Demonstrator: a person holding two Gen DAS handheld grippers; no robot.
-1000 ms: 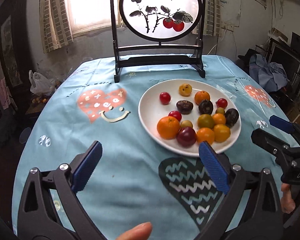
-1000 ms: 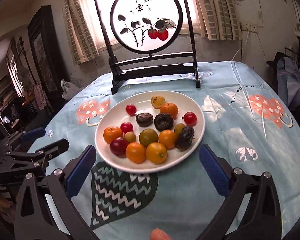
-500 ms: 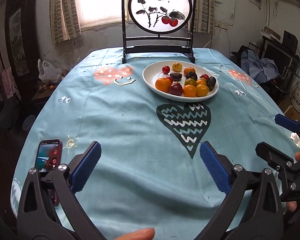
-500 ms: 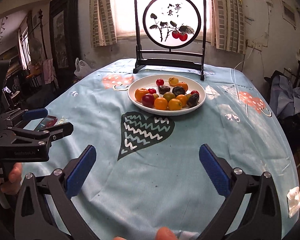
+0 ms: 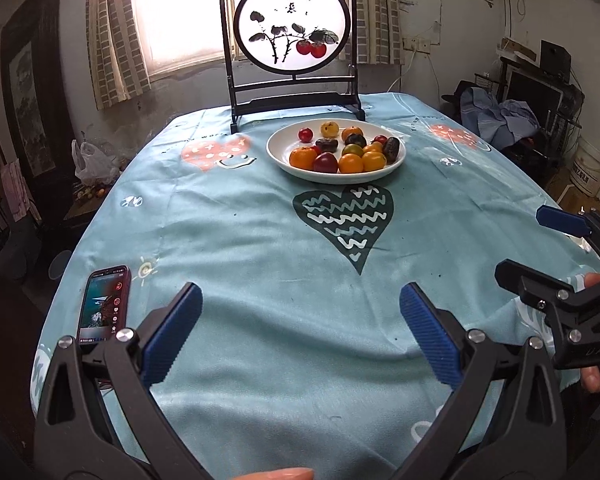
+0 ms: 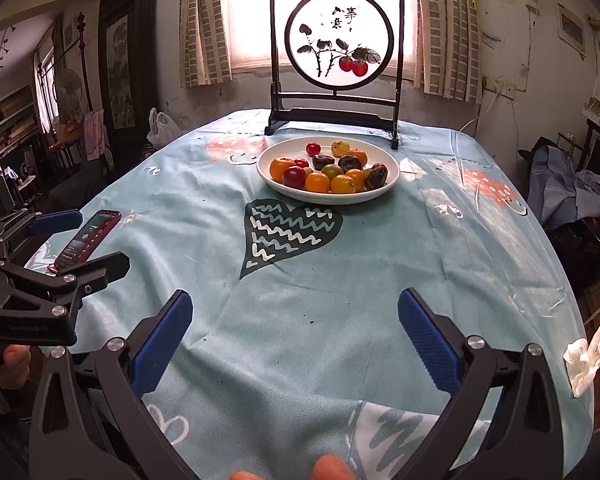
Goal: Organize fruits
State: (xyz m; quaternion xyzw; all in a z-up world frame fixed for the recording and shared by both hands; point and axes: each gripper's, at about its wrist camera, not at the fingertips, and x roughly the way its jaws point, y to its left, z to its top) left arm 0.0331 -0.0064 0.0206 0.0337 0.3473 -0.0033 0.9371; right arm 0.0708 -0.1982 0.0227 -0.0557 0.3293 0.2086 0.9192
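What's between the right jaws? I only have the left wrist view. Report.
Observer: Nothing. The jaws of the right gripper stand wide apart over bare tablecloth.
Operator: Check beyond its right side.
Observer: A crumpled white tissue sits by the table's right edge.
Operator: Describe the left gripper's handle.
Observer: A hand grips below the body of the left gripper.

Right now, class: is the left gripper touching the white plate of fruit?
Apart. The left wrist view shows the left gripper open near the table's edge, with a wide stretch of blue tablecloth between its fingers and the plate.
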